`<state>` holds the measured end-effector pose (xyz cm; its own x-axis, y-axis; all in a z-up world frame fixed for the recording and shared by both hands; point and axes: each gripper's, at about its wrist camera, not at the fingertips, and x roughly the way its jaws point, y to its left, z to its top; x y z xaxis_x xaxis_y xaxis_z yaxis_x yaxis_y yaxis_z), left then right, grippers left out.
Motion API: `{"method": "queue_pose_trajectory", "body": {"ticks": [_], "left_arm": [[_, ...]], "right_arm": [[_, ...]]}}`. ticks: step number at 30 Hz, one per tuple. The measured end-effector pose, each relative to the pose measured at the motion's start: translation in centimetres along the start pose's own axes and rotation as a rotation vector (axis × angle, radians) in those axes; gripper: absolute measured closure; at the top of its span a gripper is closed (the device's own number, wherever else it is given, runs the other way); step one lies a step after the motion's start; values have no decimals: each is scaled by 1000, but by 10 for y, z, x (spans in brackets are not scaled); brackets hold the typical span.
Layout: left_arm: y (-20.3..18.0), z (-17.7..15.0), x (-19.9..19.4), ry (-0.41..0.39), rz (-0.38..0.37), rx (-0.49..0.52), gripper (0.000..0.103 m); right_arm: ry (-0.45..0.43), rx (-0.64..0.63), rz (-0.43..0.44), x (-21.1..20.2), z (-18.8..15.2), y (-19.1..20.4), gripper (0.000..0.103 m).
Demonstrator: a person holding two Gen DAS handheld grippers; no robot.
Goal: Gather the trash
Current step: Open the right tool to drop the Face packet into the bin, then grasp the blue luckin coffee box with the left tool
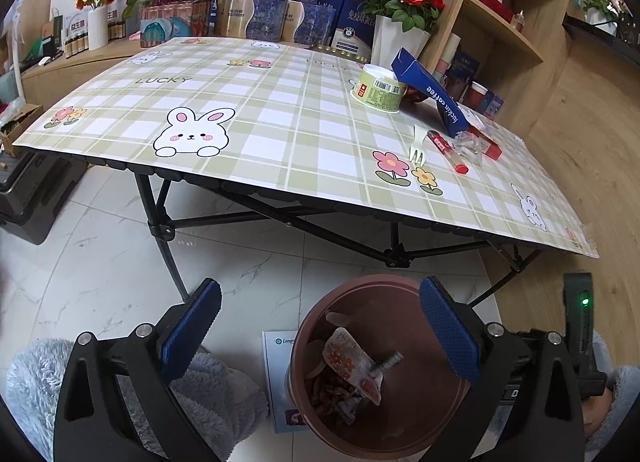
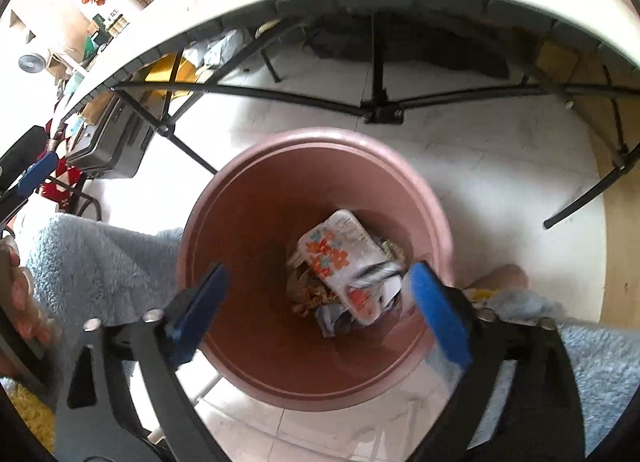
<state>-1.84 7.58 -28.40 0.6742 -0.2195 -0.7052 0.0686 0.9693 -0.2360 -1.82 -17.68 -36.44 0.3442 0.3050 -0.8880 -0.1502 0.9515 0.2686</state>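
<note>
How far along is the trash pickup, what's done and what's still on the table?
Done: a flowered pouch and other scraps lie in the brown bin. In hand: nothing; the right gripper is open above the bin, the left gripper open too. Left on the table: cup, blue coffee carton, fork, red tube, clear wrappers.

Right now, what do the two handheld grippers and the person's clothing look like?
Both the left gripper and right gripper have black angular frames with silver bolts and blue textured pads. A black handle with a green light shows beside the left. The person wears fluffy pale-blue sleeves.
</note>
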Motion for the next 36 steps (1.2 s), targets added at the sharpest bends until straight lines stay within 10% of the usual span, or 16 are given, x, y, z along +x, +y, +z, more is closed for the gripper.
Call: {"method": "queue_pose_trajectory", "body": {"ticks": [24, 36], "left_arm": [[-33, 72, -7, -91, -30, 84, 6], [-55, 91, 10, -48, -62, 90, 6]], "right_arm": [[-421, -33, -50, -121, 60, -31, 6], [-439, 61, -97, -138, 84, -72, 6]]}}
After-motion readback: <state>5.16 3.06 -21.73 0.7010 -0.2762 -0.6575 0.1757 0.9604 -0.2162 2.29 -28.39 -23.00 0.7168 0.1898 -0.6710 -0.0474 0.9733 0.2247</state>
